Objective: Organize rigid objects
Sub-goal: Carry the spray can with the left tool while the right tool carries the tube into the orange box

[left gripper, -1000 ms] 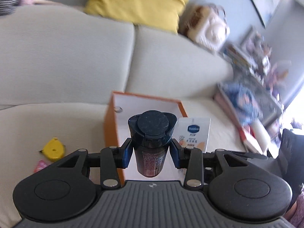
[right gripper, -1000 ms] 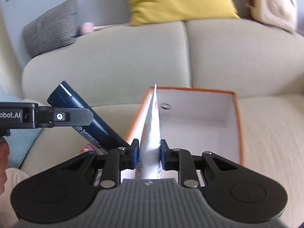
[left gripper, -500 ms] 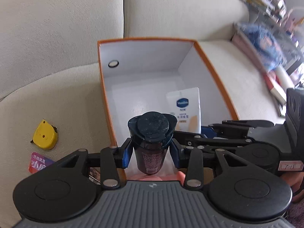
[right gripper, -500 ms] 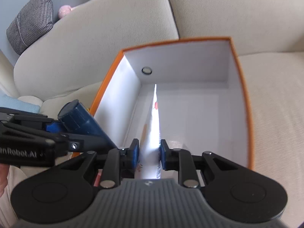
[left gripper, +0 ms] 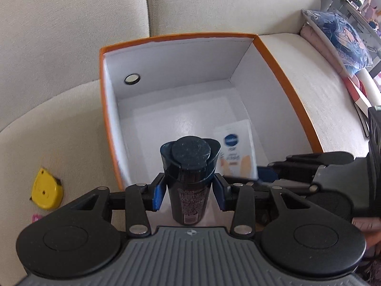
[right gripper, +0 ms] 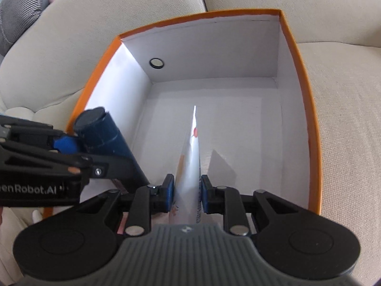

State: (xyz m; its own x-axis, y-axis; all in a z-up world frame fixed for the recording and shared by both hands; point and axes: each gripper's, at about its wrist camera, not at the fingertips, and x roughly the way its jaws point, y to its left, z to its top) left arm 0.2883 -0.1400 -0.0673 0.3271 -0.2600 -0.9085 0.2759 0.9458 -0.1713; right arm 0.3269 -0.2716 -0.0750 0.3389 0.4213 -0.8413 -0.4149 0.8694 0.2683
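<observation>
Sofa: beige woven-fabric sofa (left gripper: 59, 47), seat and back cushions filling both views; supports everything below.
Box: open rectangular cardboard box (left gripper: 181, 37), orange outside and along the rim, white inside; rests on the seat cushion against the back cushions; small round metal-ringed hole (left gripper: 132, 79) in the far wall near the left corner.
Left gripper: black two-finger gripper with blue pads (left gripper: 189, 191), clamped on the sides of the bottle, pointed steeply down over the near-left part of the box.
Right gripper: matching black gripper with blue pads (right gripper: 187, 194), pressed together on the flat tube, pointed steeply down over the box's middle.
Bottle: dark navy cylindrical plastic bottle with a flip cap (left gripper: 189, 166), held cap-forward between the left pads; seen from the right wrist tilted over the left rim of the box (right gripper: 102, 131).
Tube: white flat squeeze tube with blue logo and peach print (right gripper: 190, 157), held edge-on with its crimped end aimed at the box floor; printed face visible from the left wrist (left gripper: 235, 147), inside the box at right.
Tape measure: small yellow plastic tape measure (left gripper: 46, 190), lying on the seat cushion left of the box, apart from it.
</observation>
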